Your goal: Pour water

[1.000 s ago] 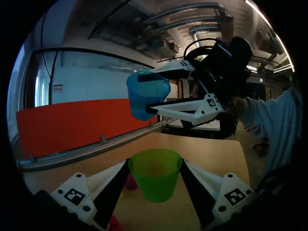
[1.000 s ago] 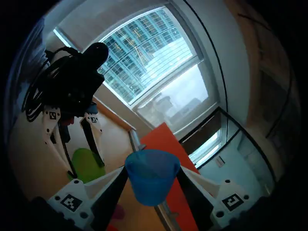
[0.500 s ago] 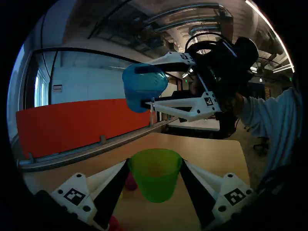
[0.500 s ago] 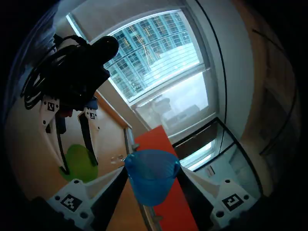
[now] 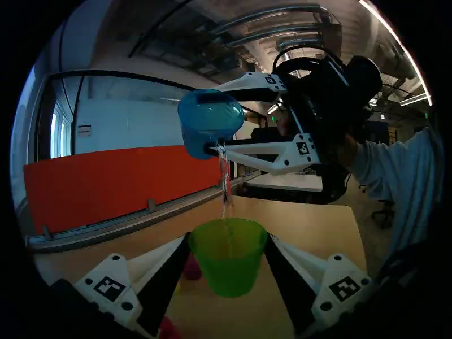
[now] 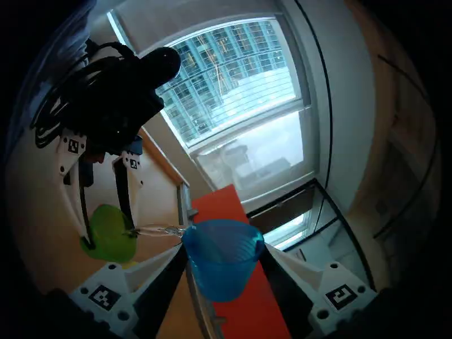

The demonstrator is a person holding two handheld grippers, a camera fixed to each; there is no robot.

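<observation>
The green cup (image 5: 229, 265) was gripped upright by the left tongs (image 5: 227, 244), whose two fingers were clenched against its opposite sides. It was seen over the near part of the pale wooden table (image 5: 322, 226); whether its base rested on the table could not be told. A small pink thing (image 5: 192, 268) was seen on the table just beside the cup, partly hidden behind the left finger.

The blue cup (image 5: 209, 121) was grasped by the right tongs (image 5: 219, 118), one finger pressed on its upper side and one on its lower side. It was held well above the green cup and tipped over, its mouth turned down and toward the left tongs. A thin stream of water (image 5: 225, 186) was seen falling from its lower lip straight into the open mouth of the green cup. In the right gripper view the same stream was seen running from the blue cup's rim across to the green cup, which sat between the fingers of the left tongs.

The right tongs were held by a hand (image 5: 346, 151) with a light sleeve (image 5: 401, 175). An orange panel (image 5: 113, 181) was seen along the far edge of the table, and a large window (image 6: 243, 101) beyond it.
</observation>
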